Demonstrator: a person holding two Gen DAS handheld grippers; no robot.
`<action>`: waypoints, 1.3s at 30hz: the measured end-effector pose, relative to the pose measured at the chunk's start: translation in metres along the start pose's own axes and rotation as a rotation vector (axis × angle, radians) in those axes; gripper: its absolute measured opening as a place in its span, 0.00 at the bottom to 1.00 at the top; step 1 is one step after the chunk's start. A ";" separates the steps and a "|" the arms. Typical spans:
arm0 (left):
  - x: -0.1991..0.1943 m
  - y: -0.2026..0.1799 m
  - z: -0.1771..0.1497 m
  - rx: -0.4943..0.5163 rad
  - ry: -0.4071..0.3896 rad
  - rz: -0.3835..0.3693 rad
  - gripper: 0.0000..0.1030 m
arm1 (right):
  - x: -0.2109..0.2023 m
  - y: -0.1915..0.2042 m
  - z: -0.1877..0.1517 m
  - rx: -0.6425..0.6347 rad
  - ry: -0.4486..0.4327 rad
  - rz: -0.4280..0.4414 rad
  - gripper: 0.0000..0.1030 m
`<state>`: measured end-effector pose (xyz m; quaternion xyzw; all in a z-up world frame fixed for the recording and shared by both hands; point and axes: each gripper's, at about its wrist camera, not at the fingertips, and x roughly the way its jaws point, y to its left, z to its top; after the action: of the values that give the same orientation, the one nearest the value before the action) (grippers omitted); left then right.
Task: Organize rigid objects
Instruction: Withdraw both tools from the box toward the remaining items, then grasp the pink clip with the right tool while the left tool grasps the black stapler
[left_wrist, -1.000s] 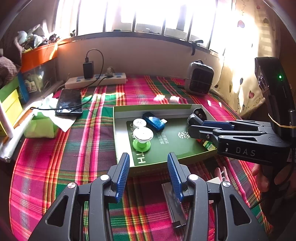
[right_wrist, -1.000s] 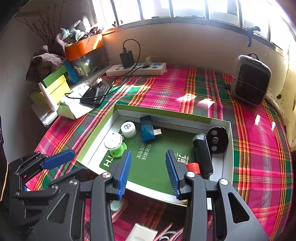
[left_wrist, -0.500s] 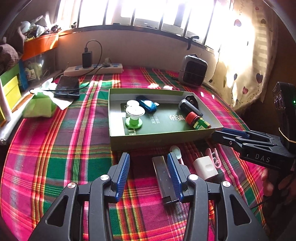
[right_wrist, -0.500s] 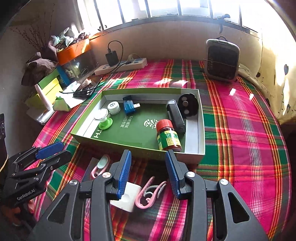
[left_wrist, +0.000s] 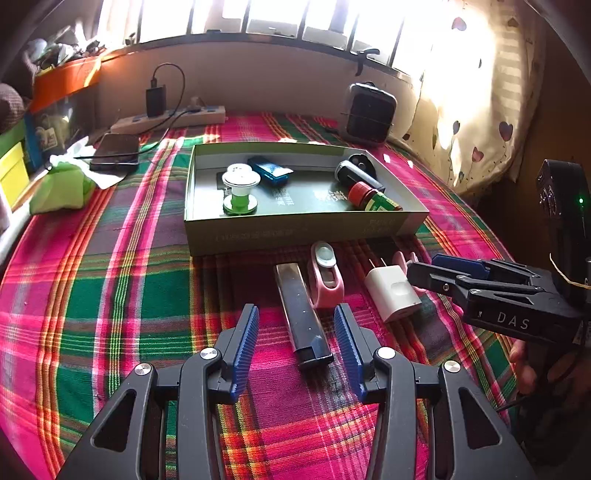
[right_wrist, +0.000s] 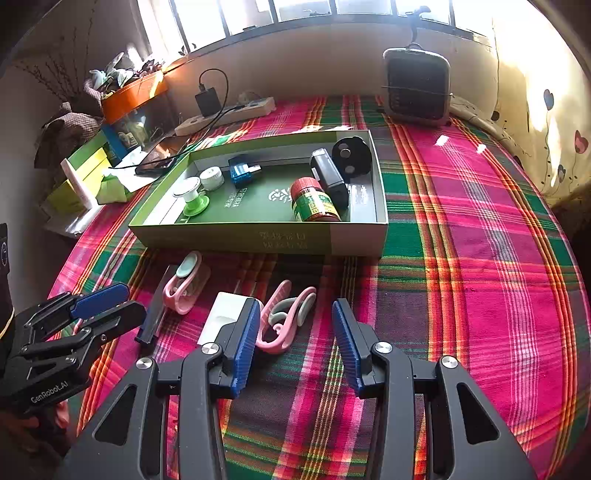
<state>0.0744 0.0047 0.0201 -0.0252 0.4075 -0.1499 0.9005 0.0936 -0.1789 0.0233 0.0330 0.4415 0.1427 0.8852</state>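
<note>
A green box (left_wrist: 295, 232) (right_wrist: 240, 240) on the plaid cloth holds a red-capped bottle (left_wrist: 373, 197) (right_wrist: 314, 201), a blue USB stick (left_wrist: 271, 170), a black device and a green-and-white suction piece. In front of it lie a black bar (left_wrist: 295, 288) (right_wrist: 155, 306), a pink round clip (left_wrist: 327, 273) (right_wrist: 184, 284), a white charger (left_wrist: 393, 291) (right_wrist: 223, 314) and a pink hook clip (right_wrist: 284, 317). My left gripper (left_wrist: 296, 312) is open astride the black bar without touching it. My right gripper (right_wrist: 295, 308) hangs over the hook clip, its jaws opening and gripping nothing.
A power strip (left_wrist: 170, 120) with a plugged charger, a phone (left_wrist: 116, 147) and a green tissue pack (left_wrist: 61, 186) sit at the back left. A small heater (left_wrist: 369, 112) (right_wrist: 417, 83) stands at the back right. Boxes line the left edge and a curtain hangs at the right.
Both grippers have drawn back from over the green box to the loose items in front of it. The right jaws have widened. The left jaws have kept their width.
</note>
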 end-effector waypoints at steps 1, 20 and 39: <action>0.000 -0.001 -0.001 0.001 0.003 0.000 0.41 | 0.001 0.001 -0.001 -0.004 0.003 -0.003 0.49; 0.009 -0.011 -0.005 0.026 0.032 0.008 0.41 | 0.003 0.001 -0.004 -0.015 0.004 -0.023 0.50; 0.018 -0.010 -0.002 0.030 0.049 0.061 0.41 | 0.007 -0.003 -0.008 -0.036 0.021 -0.056 0.51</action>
<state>0.0813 -0.0097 0.0073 0.0041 0.4277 -0.1290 0.8947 0.0916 -0.1805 0.0124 0.0033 0.4490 0.1262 0.8845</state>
